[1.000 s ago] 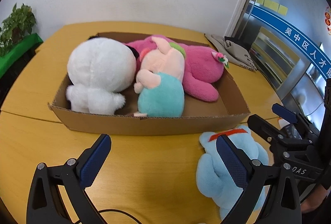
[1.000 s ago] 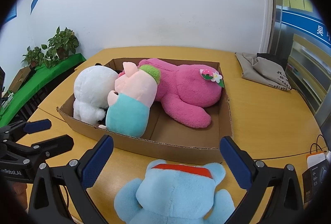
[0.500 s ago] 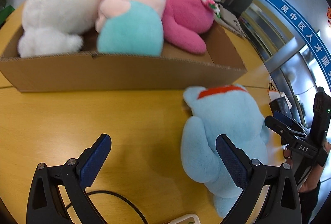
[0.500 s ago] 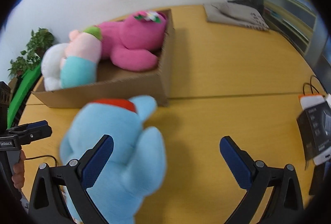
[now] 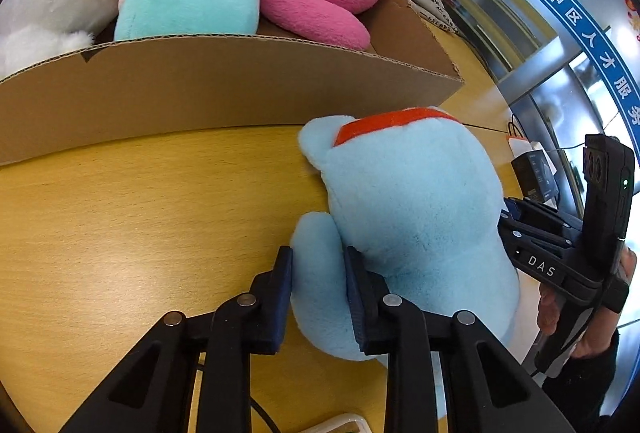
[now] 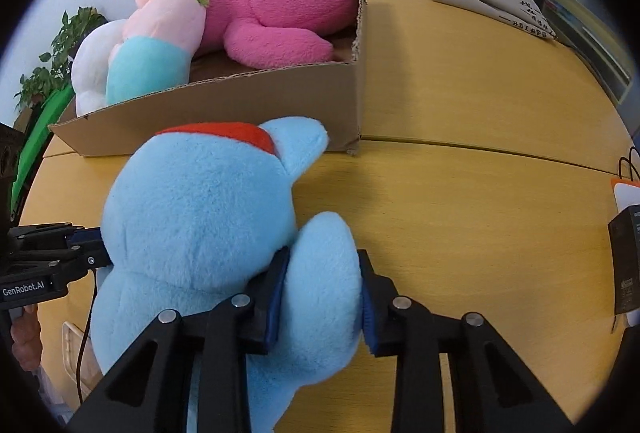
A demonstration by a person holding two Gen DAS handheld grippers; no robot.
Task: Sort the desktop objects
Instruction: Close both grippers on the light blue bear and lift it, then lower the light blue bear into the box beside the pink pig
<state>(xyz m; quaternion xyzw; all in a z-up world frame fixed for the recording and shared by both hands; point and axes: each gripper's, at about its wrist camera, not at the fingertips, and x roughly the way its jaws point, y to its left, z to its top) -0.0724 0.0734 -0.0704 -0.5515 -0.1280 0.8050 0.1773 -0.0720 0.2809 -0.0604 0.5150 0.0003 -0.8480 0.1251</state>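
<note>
A light blue plush toy [image 5: 412, 201] with a red collar lies on the wooden table just in front of the cardboard box [image 5: 240, 85]. My left gripper [image 5: 318, 273] is shut on one of its limbs. My right gripper [image 6: 322, 287] is shut on its limb on the other side; the toy also shows in the right wrist view [image 6: 200, 217]. The box [image 6: 240, 113] holds a pink plush [image 6: 288, 5], a pink-and-teal plush [image 6: 156, 45] and a white plush [image 6: 92, 61].
A grey cloth bag [image 6: 492, 1] lies at the table's far right. A black box and an orange-white item [image 6: 624, 225] sit at the right edge with cables. Green plants [image 6: 60, 53] stand beyond the table's left side.
Both grippers came down and forward to the blue plush and closed on its limbs, one on each side. They were open half a second ago.
</note>
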